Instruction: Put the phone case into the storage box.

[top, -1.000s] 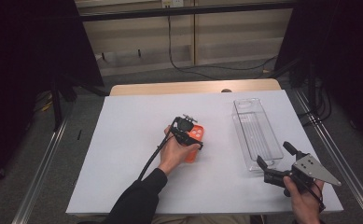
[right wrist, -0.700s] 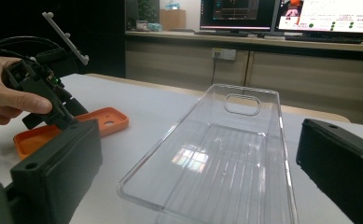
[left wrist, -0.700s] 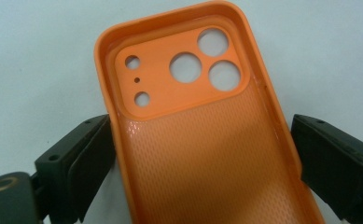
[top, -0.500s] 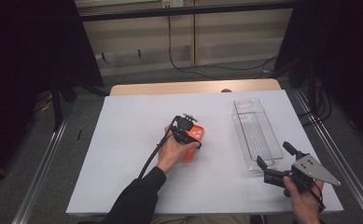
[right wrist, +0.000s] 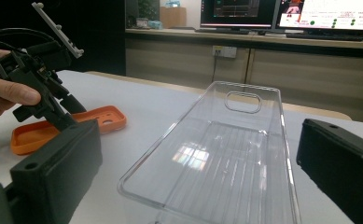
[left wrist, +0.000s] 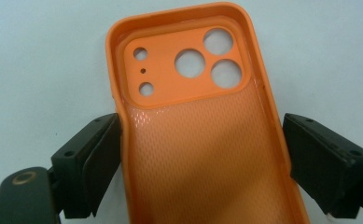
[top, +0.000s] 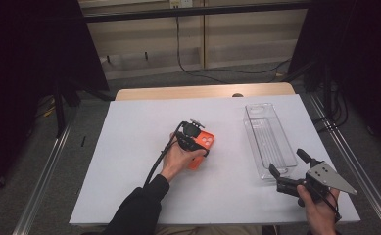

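An orange phone case [top: 202, 148] lies inside-up on the white table sheet [top: 129, 147], its camera holes at the far end. My left gripper [top: 190, 138] stands over it. In the left gripper view its jaws [left wrist: 201, 122] press against both long edges of the case [left wrist: 198, 149], and the left edge is slightly kinked. My right gripper [top: 286, 161] is open at the near end of a clear plastic tray [top: 269, 128]. In the right gripper view the tray [right wrist: 226, 154] sits between the wide jaws [right wrist: 198, 135], with the case [right wrist: 34, 135] and left gripper [right wrist: 44, 88] off to the left.
The white sheet covers most of a wooden table [top: 202, 91]. Metal rails [top: 46, 171] run along both sides. A low shelf with cables [top: 193, 54] stands behind the table. Monitors [right wrist: 286, 14] glow in the background of the right gripper view.
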`<state>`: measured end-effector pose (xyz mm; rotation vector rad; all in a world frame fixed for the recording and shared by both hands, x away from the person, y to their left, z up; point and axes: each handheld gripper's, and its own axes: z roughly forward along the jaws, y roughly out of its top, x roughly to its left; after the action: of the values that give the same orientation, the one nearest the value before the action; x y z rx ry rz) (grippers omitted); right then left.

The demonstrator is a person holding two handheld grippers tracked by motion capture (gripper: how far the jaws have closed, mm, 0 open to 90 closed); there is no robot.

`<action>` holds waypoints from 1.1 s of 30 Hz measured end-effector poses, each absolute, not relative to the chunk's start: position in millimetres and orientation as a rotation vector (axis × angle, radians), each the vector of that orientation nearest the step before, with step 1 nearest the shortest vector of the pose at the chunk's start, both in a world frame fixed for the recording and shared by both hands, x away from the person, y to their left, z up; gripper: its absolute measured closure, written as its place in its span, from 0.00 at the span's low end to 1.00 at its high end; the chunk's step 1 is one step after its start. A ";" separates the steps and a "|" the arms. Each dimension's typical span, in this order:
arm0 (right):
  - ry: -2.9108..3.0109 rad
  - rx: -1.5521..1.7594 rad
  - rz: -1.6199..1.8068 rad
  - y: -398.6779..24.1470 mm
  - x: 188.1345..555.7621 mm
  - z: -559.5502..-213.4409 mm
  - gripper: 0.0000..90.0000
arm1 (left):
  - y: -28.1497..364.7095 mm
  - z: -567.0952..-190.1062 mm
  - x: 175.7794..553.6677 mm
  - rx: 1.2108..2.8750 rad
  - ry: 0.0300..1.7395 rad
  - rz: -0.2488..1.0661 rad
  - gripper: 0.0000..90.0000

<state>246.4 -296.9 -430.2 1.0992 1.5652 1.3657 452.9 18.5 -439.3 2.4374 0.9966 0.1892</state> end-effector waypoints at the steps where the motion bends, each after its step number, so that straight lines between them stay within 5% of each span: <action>1: 1.566 1.100 1.363 -296.9 246.3 -430.1 0.00 | 18.9 -439.8 452.2 2.424 1.005 0.193 0.15; 33: 1.560 1.101 1.363 -296.8 246.1 -429.9 0.00 | 46.6 -423.1 436.9 2.305 0.886 0.372 0.16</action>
<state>246.1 -296.8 -429.9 1.1010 1.5600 1.3626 436.9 46.6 -423.1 2.3054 0.8860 0.3723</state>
